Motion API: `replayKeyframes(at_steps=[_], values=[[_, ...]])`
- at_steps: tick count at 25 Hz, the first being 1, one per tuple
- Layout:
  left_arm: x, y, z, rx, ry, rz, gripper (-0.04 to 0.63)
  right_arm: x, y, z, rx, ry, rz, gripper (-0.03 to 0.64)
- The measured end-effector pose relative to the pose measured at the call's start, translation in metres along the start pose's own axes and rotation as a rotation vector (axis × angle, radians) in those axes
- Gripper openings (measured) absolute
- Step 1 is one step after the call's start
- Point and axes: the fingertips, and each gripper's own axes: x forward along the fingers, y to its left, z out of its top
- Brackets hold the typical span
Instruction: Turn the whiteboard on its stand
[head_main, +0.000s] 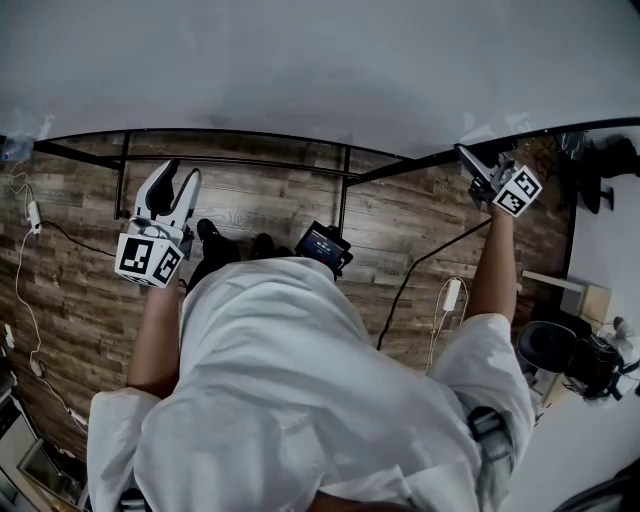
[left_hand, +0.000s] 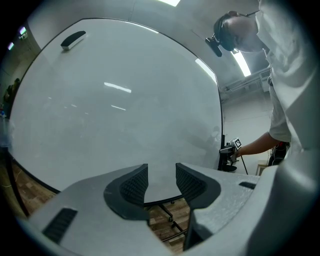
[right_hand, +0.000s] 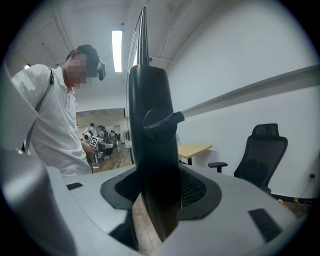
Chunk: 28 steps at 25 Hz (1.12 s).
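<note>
Black-framed whiteboard (right_hand: 150, 125) edge in right hand-held gripper (head_main: 472, 162), arm (head_main: 495, 270) outstretched

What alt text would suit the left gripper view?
The left gripper, jaws open and empty, faces the blank whiteboard. A dark eraser clings near its top left; the right gripper is at its right edge.

Head view steeply downward, 2 gripper views close, all sharing whiteboard (head_main: 300, 60)
</note>
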Motion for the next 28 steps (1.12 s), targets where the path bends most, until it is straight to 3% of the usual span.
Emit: replayKeyframes(at_steps=[19, 24, 28], values=[[0.002, 0.001, -0.008, -0.008, 0.024, -0.045, 0.179, -0.022, -0.012, -0.007, 0.052, -0.011, -0.106, 0.227], [0.005, -0.003, -0.009, -0.022, 0.018, -0.068, 0.179, -0.017, 0.001, 0.000, 0.038, -0.124, -0.248, 0.389], [0.008, -0.007, -0.014, -0.022, 0.027, -0.092, 0.179, -0.035, -0.009, -0.001, 0.020, -0.178, -0.412, 0.397]])
